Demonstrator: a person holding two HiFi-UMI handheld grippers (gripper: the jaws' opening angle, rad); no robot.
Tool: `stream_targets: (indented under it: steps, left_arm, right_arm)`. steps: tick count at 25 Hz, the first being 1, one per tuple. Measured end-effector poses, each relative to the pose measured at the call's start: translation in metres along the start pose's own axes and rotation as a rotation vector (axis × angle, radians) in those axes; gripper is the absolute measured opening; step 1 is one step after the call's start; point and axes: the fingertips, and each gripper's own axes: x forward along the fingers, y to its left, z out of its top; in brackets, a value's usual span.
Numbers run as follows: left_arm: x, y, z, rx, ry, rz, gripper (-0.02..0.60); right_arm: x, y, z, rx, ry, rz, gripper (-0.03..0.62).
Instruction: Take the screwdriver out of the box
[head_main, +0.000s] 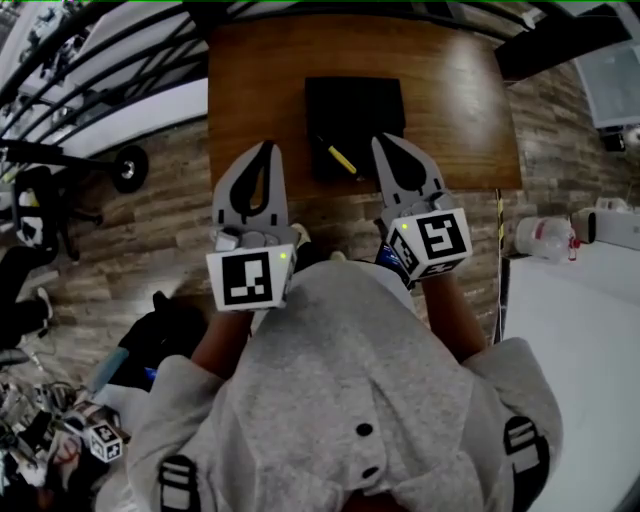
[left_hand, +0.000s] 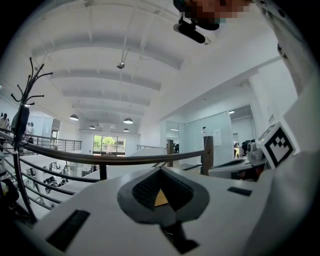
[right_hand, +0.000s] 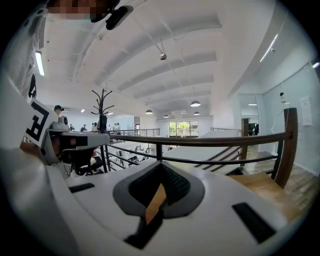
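A black box (head_main: 355, 100) lies open on the brown wooden table (head_main: 250, 80) in the head view. A screwdriver (head_main: 341, 158) with a yellow handle rests slantwise in the box's near part. My left gripper (head_main: 266, 148) is shut and empty, over the floor just short of the table's near edge, left of the box. My right gripper (head_main: 385, 140) is also shut and empty, its tip at the box's near right corner. In the left gripper view the shut left gripper (left_hand: 161, 170) points at a railing. The right gripper view shows the shut right gripper (right_hand: 161, 165) and a corner of the table (right_hand: 260, 185).
A black railing (head_main: 90, 70) runs along the left, with a wheeled chair (head_main: 40, 215) below it. A white table (head_main: 570, 340) with a plastic bottle (head_main: 545, 238) stands at the right. A coat stand (right_hand: 102, 117) rises behind the railing (right_hand: 210, 141).
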Motion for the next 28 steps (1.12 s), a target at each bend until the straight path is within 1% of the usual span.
stream_targets:
  steps: [5, 9, 11, 14, 19, 21, 25, 28]
  left_arm:
    - [0.010, 0.020, 0.001, -0.008, 0.019, -0.001, 0.011]
    - [0.032, 0.049, -0.007, -0.019, 0.044, 0.000, 0.011]
    - [0.039, 0.051, -0.008, -0.028, 0.038, 0.005, 0.011]
    - [0.046, 0.045, -0.006, -0.024, 0.033, 0.014, 0.011]
    - [0.064, 0.045, -0.005, -0.012, 0.032, 0.054, 0.011]
    - [0.069, 0.046, -0.004, -0.008, 0.033, 0.074, 0.011]
    - [0.078, 0.045, -0.007, -0.002, 0.049, 0.101, 0.011]
    - [0.086, 0.044, -0.007, 0.006, 0.055, 0.119, 0.011]
  right_arm:
    - [0.023, 0.004, -0.005, -0.014, 0.063, 0.028, 0.014]
    - [0.055, -0.006, -0.013, 0.011, 0.115, 0.007, 0.014]
    - [0.059, -0.015, -0.019, 0.042, 0.131, 0.002, 0.014]
    - [0.061, -0.030, -0.029, 0.064, 0.162, 0.017, 0.014]
    - [0.082, -0.042, -0.060, 0.082, 0.274, 0.109, 0.014]
    - [0.090, -0.043, -0.072, 0.082, 0.307, 0.152, 0.027]
    - [0.103, -0.043, -0.098, 0.086, 0.386, 0.231, 0.106]
    - [0.112, -0.047, -0.119, 0.073, 0.457, 0.268, 0.138]
